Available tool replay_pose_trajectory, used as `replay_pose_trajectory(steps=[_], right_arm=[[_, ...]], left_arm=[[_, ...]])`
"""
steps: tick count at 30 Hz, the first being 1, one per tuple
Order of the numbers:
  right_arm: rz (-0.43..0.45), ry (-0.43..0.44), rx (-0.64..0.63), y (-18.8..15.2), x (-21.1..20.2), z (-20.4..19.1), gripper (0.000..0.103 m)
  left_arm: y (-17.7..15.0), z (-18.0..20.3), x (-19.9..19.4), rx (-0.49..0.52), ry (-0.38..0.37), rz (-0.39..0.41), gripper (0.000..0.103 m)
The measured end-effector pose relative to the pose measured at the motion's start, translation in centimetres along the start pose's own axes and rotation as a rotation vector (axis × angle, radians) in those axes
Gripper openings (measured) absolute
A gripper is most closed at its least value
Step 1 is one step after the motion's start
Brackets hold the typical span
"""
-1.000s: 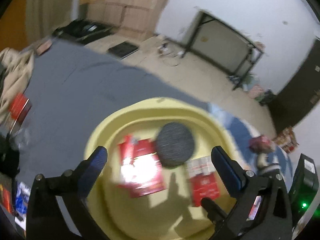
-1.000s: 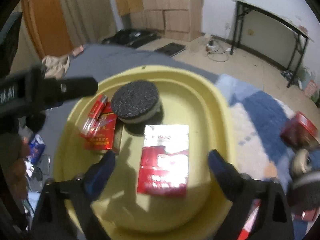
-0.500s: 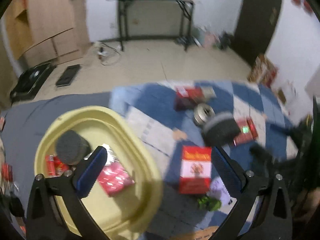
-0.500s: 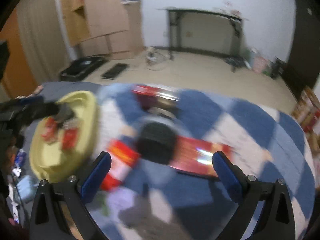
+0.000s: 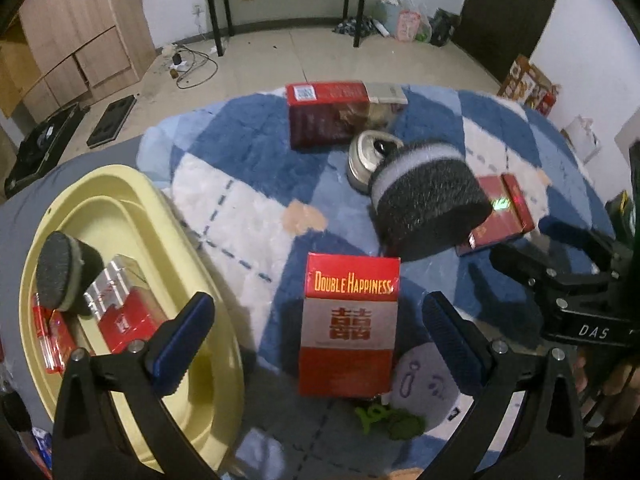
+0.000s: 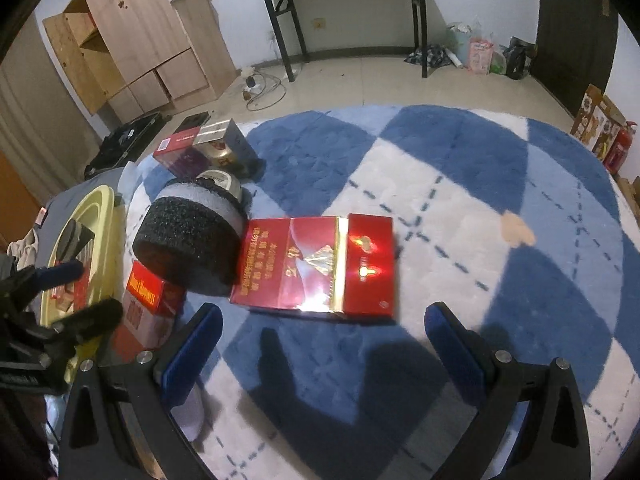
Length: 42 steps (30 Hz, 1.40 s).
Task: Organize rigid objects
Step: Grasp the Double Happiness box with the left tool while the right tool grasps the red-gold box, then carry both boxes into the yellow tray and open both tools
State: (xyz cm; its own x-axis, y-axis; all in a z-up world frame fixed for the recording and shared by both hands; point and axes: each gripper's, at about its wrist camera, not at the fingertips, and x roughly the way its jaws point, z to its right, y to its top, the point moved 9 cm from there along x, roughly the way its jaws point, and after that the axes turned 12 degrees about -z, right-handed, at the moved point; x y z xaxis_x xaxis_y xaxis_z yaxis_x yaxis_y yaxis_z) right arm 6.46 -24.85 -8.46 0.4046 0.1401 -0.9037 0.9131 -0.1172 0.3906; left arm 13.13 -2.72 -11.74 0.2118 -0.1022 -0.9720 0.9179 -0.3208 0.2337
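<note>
Left claw [image 5: 318, 336]: fingers spread wide, holding nothing, hovering over the blue-and-white checked rug [image 5: 248, 216]. Lying between the fingertips, flat on the rug, is the red and white Double Happiness pack [image 5: 349, 322], long axis running 6 to 12 o'clock. At 5 o'clock of that pack, touching its lower corner, a grey plush toy [image 5: 424, 384] is lying.

At 9 o'clock, the yellow basin [image 5: 192, 256] is sitting partly off the rug edge. Inside it: a small foam disc [image 5: 60, 276] leaning on red cigarette packs [image 5: 124, 312].

At 1 o'clock of the Double Happiness pack, the large black foam disc [image 5: 430, 204] is sitting tilted, its white band facing away. Just behind it, touching, a metal tin [image 5: 366, 158]. Further at 12 o'clock, a dark red box [image 5: 326, 114] is standing on the rug.

Right claw [image 6: 322, 346]: fingers spread wide, gripping nothing, hovering low over the rug [image 6: 460, 184]. Directly ahead at 12 o'clock, the flat red carton [image 6: 316, 266] is lying on the rug, apart from both fingertips. Its left end is touching the large black foam disc [image 6: 192, 246]. At 9 o'clock, the left claw [image 6: 76, 292] is showing in this view, with the yellow basin [image 6: 96, 216] beyond it.
</note>
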Motion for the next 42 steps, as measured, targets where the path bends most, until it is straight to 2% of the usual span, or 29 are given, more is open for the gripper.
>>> replay_pose_trajectory(steps=[4,8,12,14,15,16,17,19,24,29,32,35,42], right_arm=[[-0.013,-0.009,-0.013,0.4,1.3,-0.3,0.102],[-0.023,-0.029,-0.027,0.8,2.8,-0.7,0.103],[-0.015,-0.058,-0.018,1.5,3.8,-0.4,0.103],[-0.008,-0.069,-0.022,1.8,4.0,-0.3,0.103],[-0.003,-0.076,-0.027,2.0,4.1,-0.3,0.1],[0.006,-0.096,-0.038,2.1,4.2,-0.2,0.095],[0.01,-0.106,-0.047,2.1,4.3,-0.2,0.095],[0.023,-0.111,-0.067,2.0,4.3,-0.2,0.093],[0.047,-0.123,-0.109,1.4,3.8,-0.3,0.092],[0.064,-0.113,-0.075,0.7,1.5,1.1,0.092],[0.082,-0.113,-0.064,0.7,-0.4,1.6,0.092],[0.12,-0.129,-0.07,0.6,-3.1,1.4,0.092],[0.134,-0.132,-0.098,-0.1,-5.5,0.1,0.092]], left_arm=[[0.3,0.3,0.6,0.027,0.016,0.016,0.103],[0.6,0.7,1.8,0.012,-0.015,-0.007,0.103],[0.7,1.4,2.7,0.072,0.028,-0.001,0.102],[0.8,1.7,3.0,0.058,-0.001,-0.012,0.099],[0.6,1.9,3.5,0.034,-0.036,-0.037,0.083],[0.4,2.0,3.8,0.029,-0.044,-0.055,0.073],[0.4,2.3,3.9,0.054,-0.003,-0.053,0.067],[0.2,3.3,3.7,0.11,0.002,-0.041,0.057],[0.3,3.1,2.4,0.082,-0.014,-0.038,0.057],[1.2,1.2,-1.4,0.004,-0.001,0.039,0.057],[1.4,-0.4,-4.2,-0.049,0.039,0.098,0.057],[1.3,-1.4,-6.4,-0.085,0.022,0.159,0.057],[1.5,-2.6,-7.8,-0.134,-0.004,0.195,0.057]])
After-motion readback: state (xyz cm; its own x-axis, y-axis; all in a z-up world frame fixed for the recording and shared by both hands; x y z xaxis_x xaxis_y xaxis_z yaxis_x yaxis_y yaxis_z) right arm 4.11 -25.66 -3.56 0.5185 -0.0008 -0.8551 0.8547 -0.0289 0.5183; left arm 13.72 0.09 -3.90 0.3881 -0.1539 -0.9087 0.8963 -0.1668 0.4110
